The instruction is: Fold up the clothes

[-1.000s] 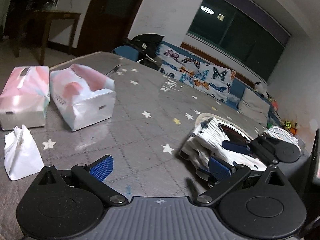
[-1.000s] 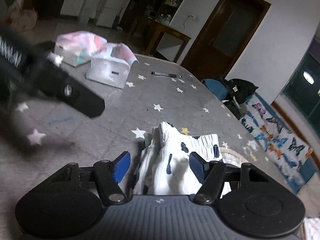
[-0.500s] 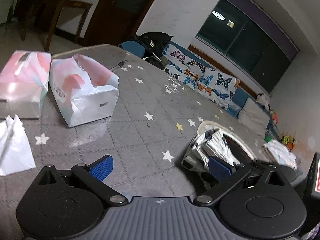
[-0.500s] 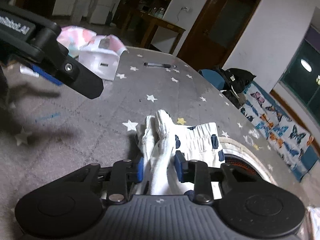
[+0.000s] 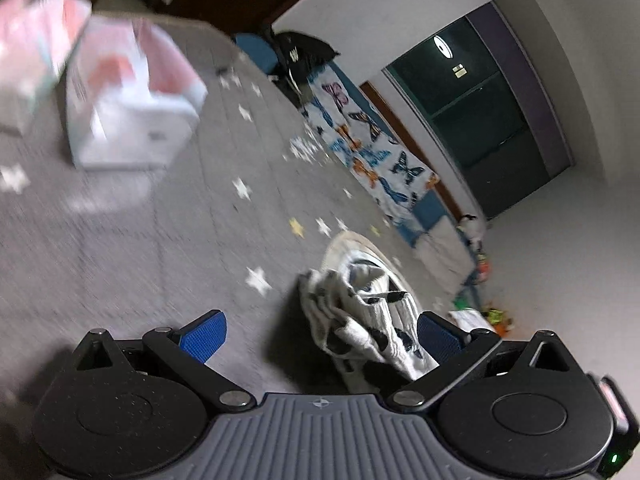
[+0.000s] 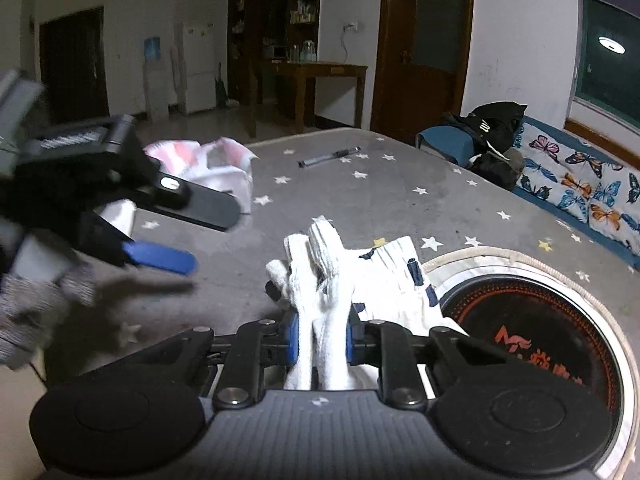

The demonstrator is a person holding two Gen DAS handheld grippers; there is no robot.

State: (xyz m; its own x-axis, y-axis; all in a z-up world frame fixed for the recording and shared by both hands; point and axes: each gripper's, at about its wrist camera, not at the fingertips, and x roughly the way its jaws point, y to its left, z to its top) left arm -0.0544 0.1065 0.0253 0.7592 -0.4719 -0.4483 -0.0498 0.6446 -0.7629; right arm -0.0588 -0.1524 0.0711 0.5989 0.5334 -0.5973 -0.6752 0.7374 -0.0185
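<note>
Table point(image 6: 440, 208), grey with stars: garment point(image 6: 384, 276) lies bunched beside the round burner point(image 6: 532, 344), no fold yet made. Right gripper point(image 6: 320, 340) closing, pads pinching a gathered ridge of cloth. Left gripper point(image 5: 320, 332) wide open, empty.

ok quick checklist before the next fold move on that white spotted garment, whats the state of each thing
1. Right gripper on the white dark-spotted garment: ok, jaws closing with a bunched fold of cloth between the blue pads.
2. Left gripper ready to take a second hold: ok, jaws wide open, nothing between them.
3. Garment lying flat for a fold: not ok, it is crumpled in a heap.
4. Garment away from the round black hotplate set in the grey star-patterned table: not ok, cloth lies at its rim.
5. Pink and white tissue packs out of the way: ok, far across the table.
</note>
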